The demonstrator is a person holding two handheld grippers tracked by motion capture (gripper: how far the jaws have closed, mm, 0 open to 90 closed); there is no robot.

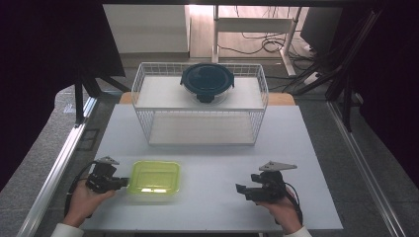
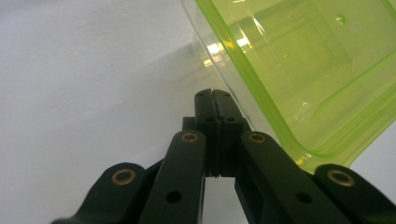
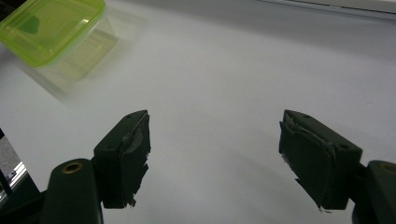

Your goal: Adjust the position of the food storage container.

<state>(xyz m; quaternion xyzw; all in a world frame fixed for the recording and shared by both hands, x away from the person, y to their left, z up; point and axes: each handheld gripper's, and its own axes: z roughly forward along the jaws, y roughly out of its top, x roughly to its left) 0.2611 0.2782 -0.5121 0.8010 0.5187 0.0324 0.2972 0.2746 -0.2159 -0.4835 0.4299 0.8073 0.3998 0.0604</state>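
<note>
Closed on nothing, the left gripper (image 1: 124, 182) has its tips just beside the near-left edge of a lime-green lidded container (image 1: 153, 178), which lies straight ahead of it. Well apart to the other side, the right gripper (image 3: 214, 154) gapes wide over bare table (image 1: 207, 148).

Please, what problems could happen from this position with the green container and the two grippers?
The left gripper is shut and pressed beside the green container, not gripping it; pushing on could slide the box across the table. The right gripper is open, well apart from the box, so it cannot steady it.
</note>
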